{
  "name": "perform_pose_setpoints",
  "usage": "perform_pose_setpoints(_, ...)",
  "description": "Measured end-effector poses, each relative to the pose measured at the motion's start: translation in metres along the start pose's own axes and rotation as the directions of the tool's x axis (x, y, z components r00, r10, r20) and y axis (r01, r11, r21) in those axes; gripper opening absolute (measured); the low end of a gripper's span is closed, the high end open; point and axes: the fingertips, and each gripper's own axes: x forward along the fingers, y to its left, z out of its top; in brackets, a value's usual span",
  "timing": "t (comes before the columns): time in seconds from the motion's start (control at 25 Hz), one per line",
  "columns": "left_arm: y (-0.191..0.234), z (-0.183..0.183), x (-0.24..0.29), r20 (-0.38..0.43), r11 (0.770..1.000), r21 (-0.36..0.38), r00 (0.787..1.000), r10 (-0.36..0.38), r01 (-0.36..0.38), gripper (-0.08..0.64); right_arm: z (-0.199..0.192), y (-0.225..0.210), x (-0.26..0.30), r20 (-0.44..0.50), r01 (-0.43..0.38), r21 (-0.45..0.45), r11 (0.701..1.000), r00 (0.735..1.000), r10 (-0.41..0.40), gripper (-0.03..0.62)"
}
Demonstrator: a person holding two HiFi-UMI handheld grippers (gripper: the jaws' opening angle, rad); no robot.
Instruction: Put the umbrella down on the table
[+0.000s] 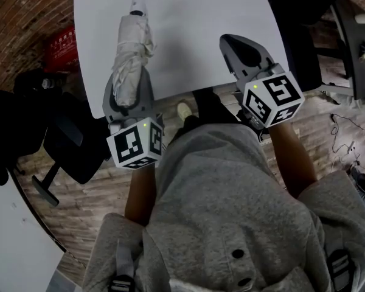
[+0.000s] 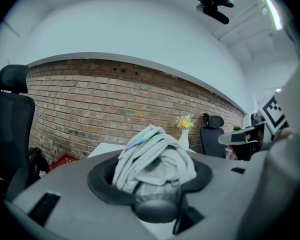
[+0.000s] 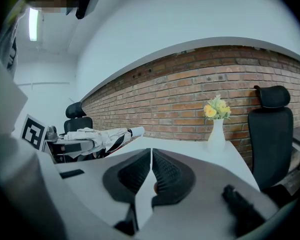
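Umbrella (image 1: 132, 56) held over surface (image 1: 194, 23), not yet down
My left claw (image 1: 129, 83) clamps the folded umbrella at its near end, holding it lengthwise so it can lie flat; my right claw (image 1: 243, 50) is closed, empty, well aside.

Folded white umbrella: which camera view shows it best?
Head view: almost the whole folded white fabric umbrella shows over the white table, held in the left gripper. Left gripper view shows only its bunched end between the jaws; right gripper view shows it small, from the side.
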Motion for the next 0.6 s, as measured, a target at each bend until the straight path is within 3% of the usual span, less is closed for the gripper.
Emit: perform_pose_setpoints(0.6,0.012,-0.028,-0.004,-0.049,1.000,0.010,0.999,0.005,-0.005,0.236,-0.018,0.013,0.002,-0.033,-0.004,0.003,1.000,0.999,0.004,0.028)
